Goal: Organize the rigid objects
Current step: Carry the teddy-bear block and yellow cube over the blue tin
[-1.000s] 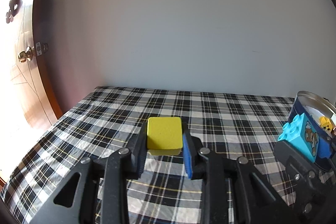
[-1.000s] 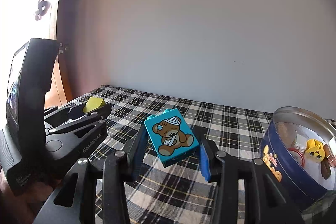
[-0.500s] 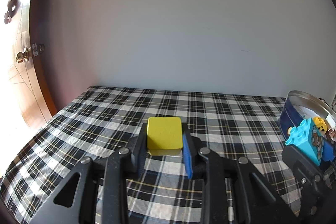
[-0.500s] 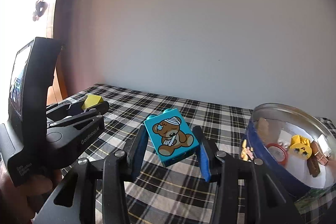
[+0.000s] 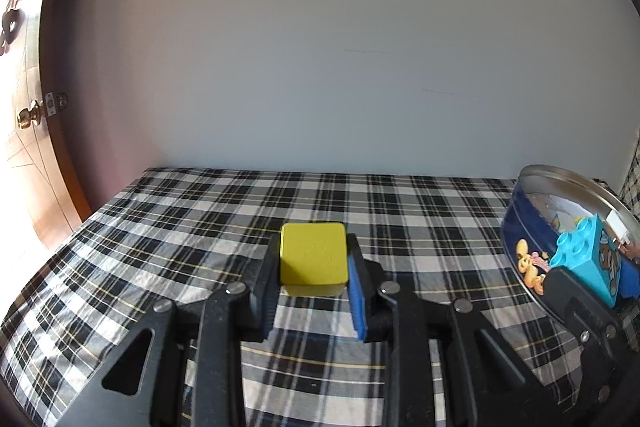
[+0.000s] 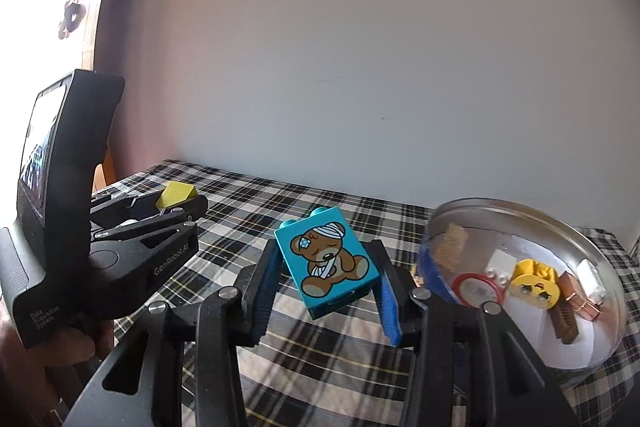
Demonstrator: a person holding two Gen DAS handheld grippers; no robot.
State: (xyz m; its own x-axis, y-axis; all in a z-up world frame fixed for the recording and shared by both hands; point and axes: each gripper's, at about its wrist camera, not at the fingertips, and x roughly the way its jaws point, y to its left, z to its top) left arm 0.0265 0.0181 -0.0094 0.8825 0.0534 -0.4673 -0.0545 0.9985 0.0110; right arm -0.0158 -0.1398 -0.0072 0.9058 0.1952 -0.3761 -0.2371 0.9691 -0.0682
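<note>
My left gripper (image 5: 313,269) is shut on a yellow block (image 5: 313,254) and holds it above the plaid table; the block also shows in the right wrist view (image 6: 176,195). My right gripper (image 6: 328,279) is shut on a turquoise toy brick with a bandaged bear picture (image 6: 327,263), held tilted above the cloth just left of the round blue tin (image 6: 600,247). In the left wrist view the brick (image 5: 584,259) sits at the tin's (image 5: 520,227) near wall. The tin holds several small objects, among them a yellow piece (image 6: 534,285).
A black-and-white plaid cloth (image 5: 200,219) covers the table, which ends at a plain wall behind. A wooden door with a brass knob (image 5: 28,115) stands at the left. The left gripper's body (image 6: 100,259) is to the left of my right gripper.
Both grippers have moved rightward toward the tin, each still holding its block. The tin now appears larger and closer to the centre in both views.
</note>
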